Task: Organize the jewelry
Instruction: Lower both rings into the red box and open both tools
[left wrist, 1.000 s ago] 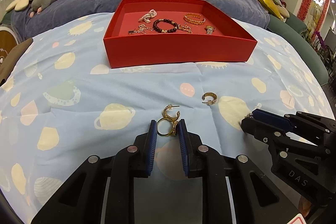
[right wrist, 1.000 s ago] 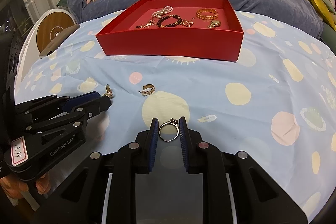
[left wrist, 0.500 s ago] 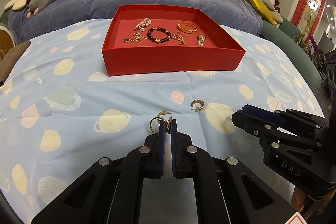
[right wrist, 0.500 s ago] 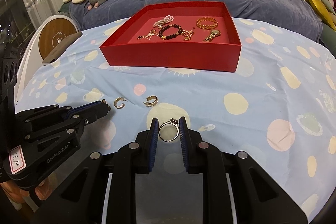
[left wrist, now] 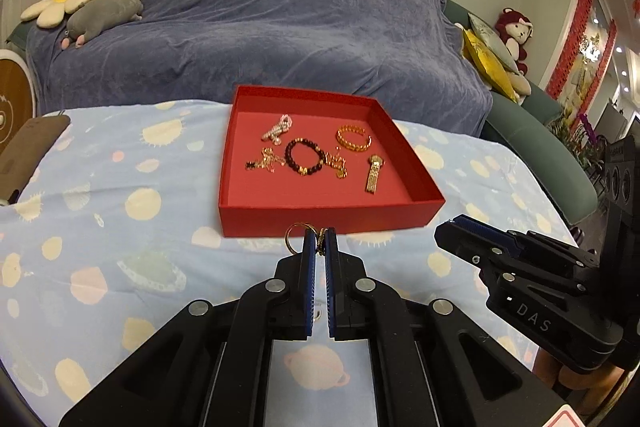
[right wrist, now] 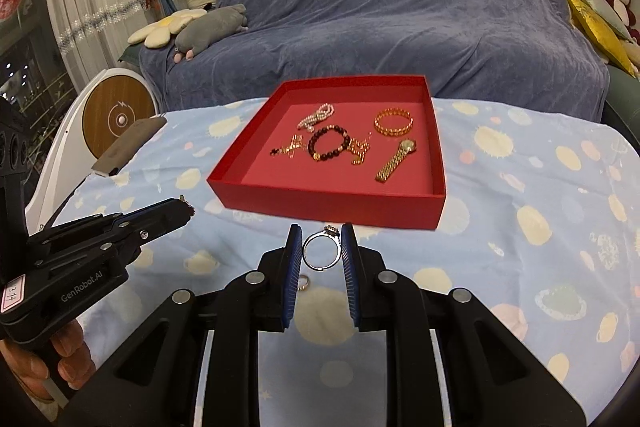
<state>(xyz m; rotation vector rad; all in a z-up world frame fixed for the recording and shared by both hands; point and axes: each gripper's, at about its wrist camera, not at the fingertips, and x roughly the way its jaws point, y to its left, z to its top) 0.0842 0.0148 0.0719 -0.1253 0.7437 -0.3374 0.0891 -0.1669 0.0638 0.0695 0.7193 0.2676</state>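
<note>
Right wrist view shows the right hand-held gripper (right wrist: 321,247) grasping a silver ring (right wrist: 321,251) by its stiff, slippery band above the table (right wrist: 520,195), while the left hand-held gripper (left wrist: 319,243) is clenched on light gold earrings (left wrist: 298,231) before the red tray (left wrist: 320,223).

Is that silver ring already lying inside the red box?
No, the silver ring is clamped between the right gripper pads, in front of the red box.

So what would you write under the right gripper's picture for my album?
The right gripper holds a silver ring up in front of a red tray of bracelets.
</note>
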